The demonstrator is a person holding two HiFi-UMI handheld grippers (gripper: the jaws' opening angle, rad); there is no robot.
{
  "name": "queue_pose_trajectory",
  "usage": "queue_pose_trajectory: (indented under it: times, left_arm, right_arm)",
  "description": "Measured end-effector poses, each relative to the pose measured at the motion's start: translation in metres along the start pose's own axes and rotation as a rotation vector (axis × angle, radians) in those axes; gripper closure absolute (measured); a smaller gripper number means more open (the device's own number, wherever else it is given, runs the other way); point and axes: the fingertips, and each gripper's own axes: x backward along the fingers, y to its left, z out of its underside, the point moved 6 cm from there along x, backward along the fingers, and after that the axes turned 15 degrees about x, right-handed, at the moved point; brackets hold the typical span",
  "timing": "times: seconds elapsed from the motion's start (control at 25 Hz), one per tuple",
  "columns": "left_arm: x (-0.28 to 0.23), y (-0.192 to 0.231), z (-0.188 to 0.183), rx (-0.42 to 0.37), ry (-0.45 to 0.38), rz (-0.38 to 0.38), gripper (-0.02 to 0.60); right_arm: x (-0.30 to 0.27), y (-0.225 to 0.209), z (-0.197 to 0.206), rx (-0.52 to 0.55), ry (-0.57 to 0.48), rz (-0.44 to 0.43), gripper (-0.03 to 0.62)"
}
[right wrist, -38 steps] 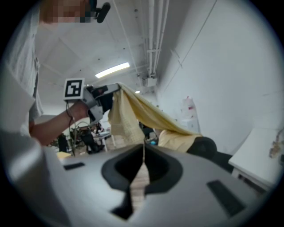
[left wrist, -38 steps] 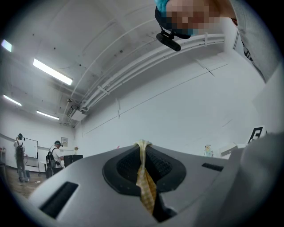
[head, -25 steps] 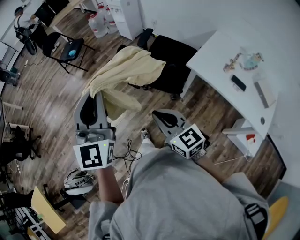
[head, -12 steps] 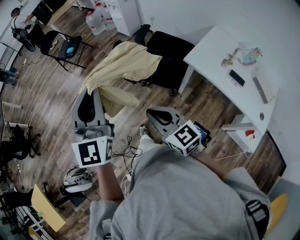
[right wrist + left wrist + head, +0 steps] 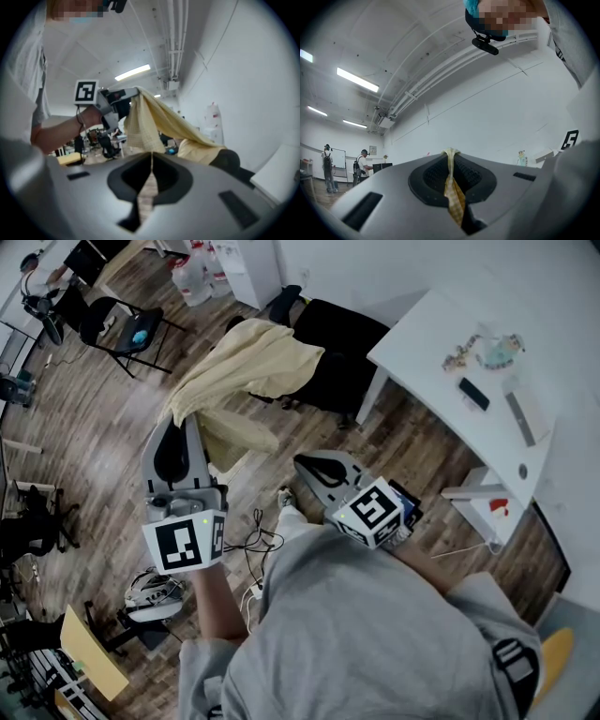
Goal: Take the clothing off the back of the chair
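A pale yellow checked garment [image 5: 248, 367] lies over the back of a black chair [image 5: 342, 343] and stretches down-left to my left gripper [image 5: 184, 423]. That gripper is shut on a fold of it, and the cloth [image 5: 453, 197] shows pinched in the seam between the jaws. My right gripper [image 5: 302, 463] sits close to the garment's hanging lower edge with its jaws together. A strip of checked cloth [image 5: 145, 197] fills its seam. In the right gripper view the garment [image 5: 154, 119] hangs from the left gripper [image 5: 115, 101] and drapes across to the chair [image 5: 227, 161].
A white desk [image 5: 441, 390] with a phone [image 5: 474, 395] and small items stands to the right of the chair. A folding chair [image 5: 127, 329] and water jugs [image 5: 192, 282] are at the far left. Cables [image 5: 248, 540] lie on the wooden floor near the person's shoe [image 5: 286, 507].
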Motion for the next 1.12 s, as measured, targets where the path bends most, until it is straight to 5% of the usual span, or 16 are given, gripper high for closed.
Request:
queue_pose_trajectory:
  times: [1.12]
  left_arm:
    - [0.0094, -0.0024, -0.0043, -0.025, -0.003, -0.048, 0.538]
  right_arm:
    - [-0.0019, -0.0014, 0.0064, -0.007, -0.004, -0.052, 0.559]
